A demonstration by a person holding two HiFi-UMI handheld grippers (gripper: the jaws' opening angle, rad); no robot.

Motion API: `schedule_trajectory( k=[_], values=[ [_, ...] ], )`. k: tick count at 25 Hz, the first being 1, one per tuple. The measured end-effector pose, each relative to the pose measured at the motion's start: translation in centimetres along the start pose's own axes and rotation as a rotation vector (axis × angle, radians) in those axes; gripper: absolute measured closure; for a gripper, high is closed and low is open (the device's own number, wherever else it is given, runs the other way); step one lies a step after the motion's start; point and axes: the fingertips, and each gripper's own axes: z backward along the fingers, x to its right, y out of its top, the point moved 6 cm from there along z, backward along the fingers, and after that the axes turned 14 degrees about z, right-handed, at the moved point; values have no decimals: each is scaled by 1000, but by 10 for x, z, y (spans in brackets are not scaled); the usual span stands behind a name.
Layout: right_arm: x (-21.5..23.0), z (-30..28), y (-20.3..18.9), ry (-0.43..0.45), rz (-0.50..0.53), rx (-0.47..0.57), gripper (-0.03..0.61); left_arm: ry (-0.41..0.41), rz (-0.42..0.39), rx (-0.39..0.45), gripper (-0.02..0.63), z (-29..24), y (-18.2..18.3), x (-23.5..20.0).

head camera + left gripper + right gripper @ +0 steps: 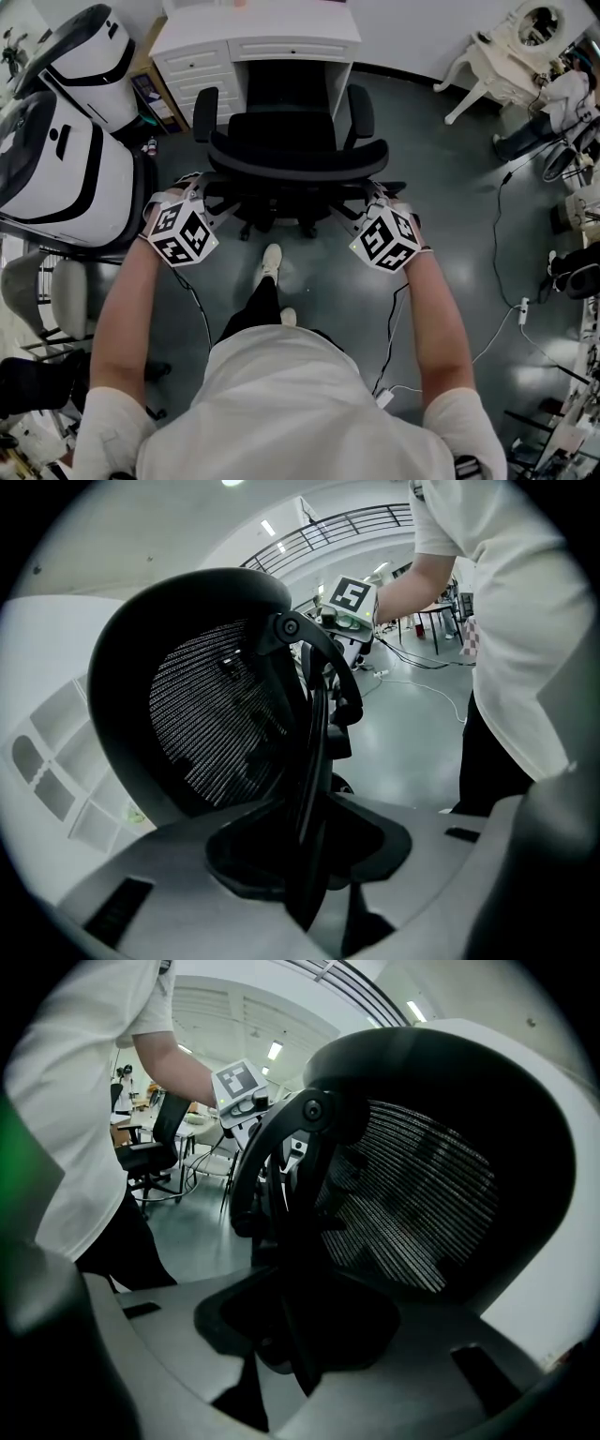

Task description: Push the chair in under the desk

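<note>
A black mesh office chair (298,131) faces the white desk (253,33), its seat partly in the knee space between the drawer units. My left gripper (208,187) holds the left edge of the backrest (298,157), and my right gripper (373,192) holds the right edge. In the left gripper view the backrest's black frame (309,724) runs down between the jaws of the left gripper (309,855), which are closed on it. The right gripper view shows the same: the frame (281,1194) is clamped in the right gripper (295,1326).
Large white and black machine housings (56,150) stand close on the left. A white ornate chair (511,47) is at the back right. Cables (506,309) trail over the grey floor on the right. The person's foot (270,262) is just behind the chair base.
</note>
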Motion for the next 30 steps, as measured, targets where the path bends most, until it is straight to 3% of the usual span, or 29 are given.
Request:
schedule_trajectory(
  k=[10,30],
  values=[
    [38,-23,-10,-6,-1,-2,453,-13,4,-5,482,-19,3,-44],
    [79,-48,-30,-20,8,-1,453,-18,-10,9,482,-48,7,-89]
  ],
)
